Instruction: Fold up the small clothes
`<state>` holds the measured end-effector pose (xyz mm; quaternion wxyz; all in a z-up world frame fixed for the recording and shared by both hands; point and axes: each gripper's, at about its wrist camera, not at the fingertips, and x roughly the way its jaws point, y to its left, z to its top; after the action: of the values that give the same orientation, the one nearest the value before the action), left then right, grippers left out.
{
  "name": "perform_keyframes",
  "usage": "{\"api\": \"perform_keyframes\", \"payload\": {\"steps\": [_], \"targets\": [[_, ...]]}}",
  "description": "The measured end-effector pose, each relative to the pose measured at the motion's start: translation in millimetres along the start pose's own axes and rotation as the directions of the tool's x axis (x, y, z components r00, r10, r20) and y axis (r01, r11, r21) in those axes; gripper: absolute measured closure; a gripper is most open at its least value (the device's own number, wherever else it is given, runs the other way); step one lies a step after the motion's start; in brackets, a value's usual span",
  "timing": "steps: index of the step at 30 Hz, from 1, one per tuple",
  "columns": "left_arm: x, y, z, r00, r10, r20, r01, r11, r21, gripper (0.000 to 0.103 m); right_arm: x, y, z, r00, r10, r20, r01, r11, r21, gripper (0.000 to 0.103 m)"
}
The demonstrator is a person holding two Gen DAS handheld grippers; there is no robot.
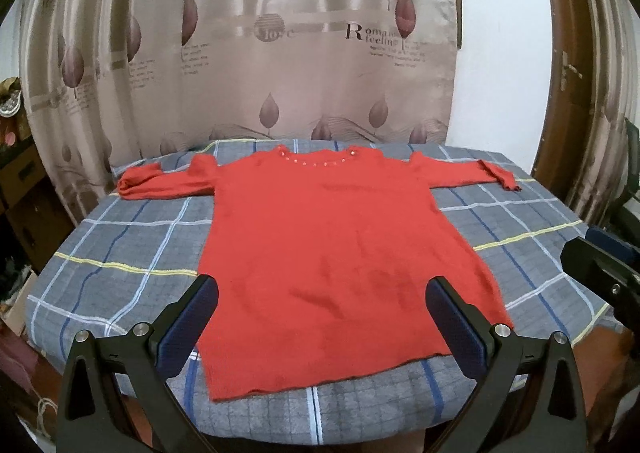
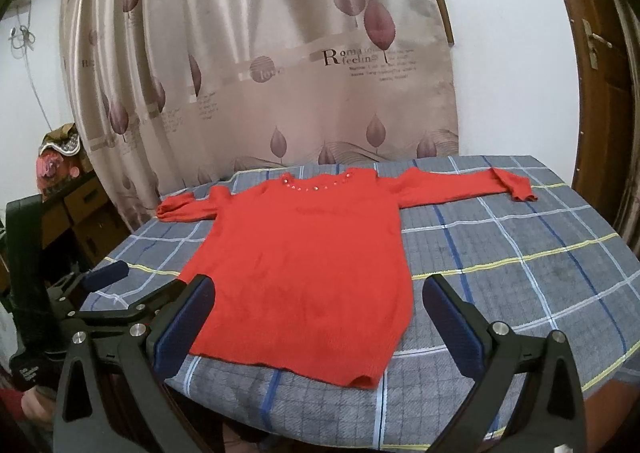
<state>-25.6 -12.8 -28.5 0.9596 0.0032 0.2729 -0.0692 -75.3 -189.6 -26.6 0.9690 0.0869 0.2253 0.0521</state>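
Note:
A red knit sweater lies flat and spread on a table under a grey plaid cloth. Its beaded neckline faces the curtain and both sleeves stretch out sideways. My left gripper hovers open above the hem, with nothing between its blue pads. My right gripper is open too, above the sweater's lower right part, holding nothing. The right gripper's body shows at the right edge of the left wrist view. In the right wrist view the left gripper appears at lower left.
A beige curtain with a leaf print hangs right behind the table. A brown wooden door stands at the right. Wooden drawers and clutter sit to the left of the table. Bare cloth lies on both sides of the sweater.

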Motion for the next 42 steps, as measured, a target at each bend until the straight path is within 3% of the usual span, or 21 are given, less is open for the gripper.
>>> {"api": "perform_keyframes", "payload": {"steps": [9,21,42], "targets": [[1.8,-5.3,6.0,0.999,0.005,0.044,-0.006,1.0,0.023,0.0,-1.6,5.5,3.9,1.0,0.001,0.029,0.0,0.999,-0.046,0.0],[52.0,1.0,34.4,0.999,0.044,0.014,-0.044,0.999,0.006,0.0,58.3,-14.5,20.8,0.998,-0.027,-0.063,0.028,0.999,0.018,0.0],[147.7,19.9,72.7,0.991,0.124,-0.053,-0.125,0.992,-0.005,0.0,172.7,-25.4,53.1,0.978,0.018,-0.21,-0.008,0.999,0.05,0.0]]}}
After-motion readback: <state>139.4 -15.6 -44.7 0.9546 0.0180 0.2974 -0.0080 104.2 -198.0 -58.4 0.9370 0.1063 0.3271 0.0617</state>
